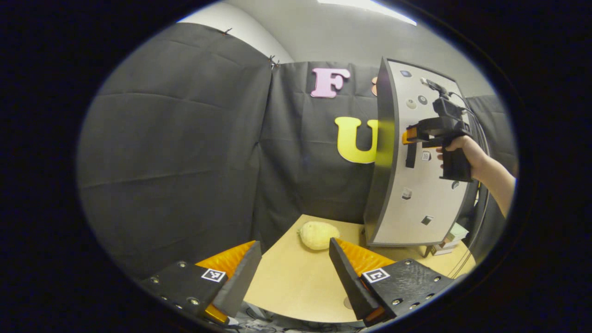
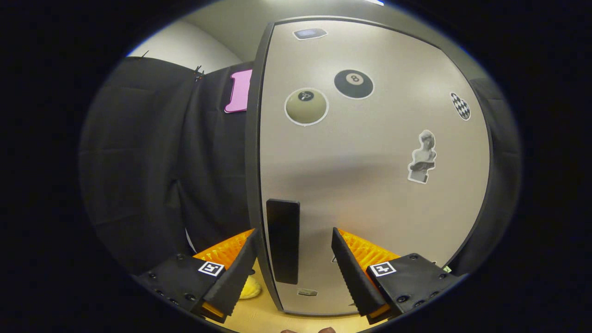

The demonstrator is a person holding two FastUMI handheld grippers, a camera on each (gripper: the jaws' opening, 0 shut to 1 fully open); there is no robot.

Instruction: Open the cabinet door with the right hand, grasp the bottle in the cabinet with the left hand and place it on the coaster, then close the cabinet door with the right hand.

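A grey cabinet (image 1: 418, 185) stands at the back right of the wooden table (image 1: 296, 286). Its sticker-covered door (image 2: 370, 175) looks shut, so the inside is hidden. In the right gripper view my right gripper (image 2: 294, 235) is open, one finger on each side of the black handle (image 2: 283, 240) at the door's left edge. From the left gripper view, the right gripper (image 1: 409, 138) is held by a hand (image 1: 467, 150) against that edge. My left gripper (image 1: 294, 244) hovers open above the table with nothing between its fingers. A pale yellow round pad (image 1: 318, 235) lies ahead of it, left of the cabinet.
Black cloth walls close off the back and left. Small white and green boxes (image 1: 451, 238) lie at the cabinet's right foot, and a cable (image 1: 478, 203) hangs from the right gripper. The table's near edge curves just under my left fingers.
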